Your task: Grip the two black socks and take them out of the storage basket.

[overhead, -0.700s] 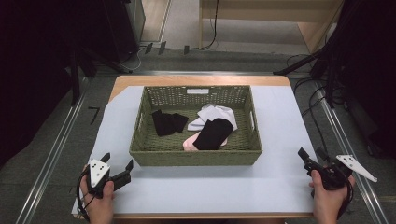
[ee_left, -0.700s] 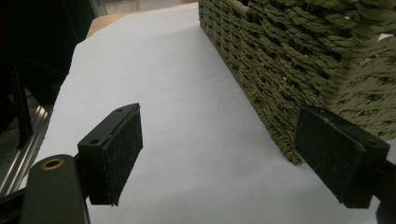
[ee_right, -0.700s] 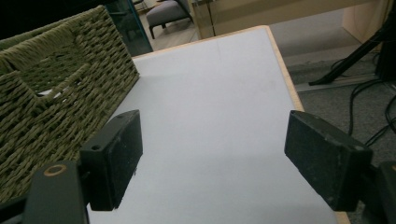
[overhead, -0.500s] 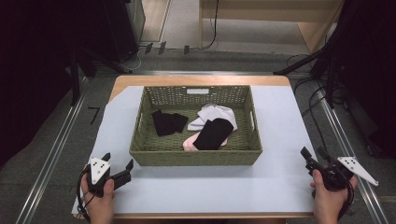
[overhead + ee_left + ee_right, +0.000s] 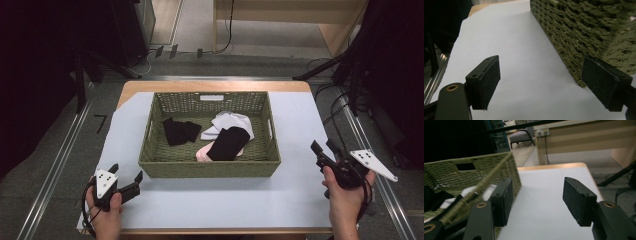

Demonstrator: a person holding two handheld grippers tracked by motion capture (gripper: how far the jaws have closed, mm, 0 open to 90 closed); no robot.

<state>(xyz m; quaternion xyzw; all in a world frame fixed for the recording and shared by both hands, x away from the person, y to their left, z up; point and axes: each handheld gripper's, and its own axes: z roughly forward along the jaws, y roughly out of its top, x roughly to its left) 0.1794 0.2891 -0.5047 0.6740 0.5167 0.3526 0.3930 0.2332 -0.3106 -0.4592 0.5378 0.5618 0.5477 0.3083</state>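
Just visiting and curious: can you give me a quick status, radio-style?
Left gripper open, right gripper open, both holding nothing. Socks lie in the wicker basket, untouched. Nothing between grippers and basket.

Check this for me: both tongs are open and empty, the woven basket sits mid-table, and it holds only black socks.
One thing is off: the socks are not all black. The high view shows the basket holding black socks, a white sock and a pink one. The left tongs and right tongs are open and empty, as you said.
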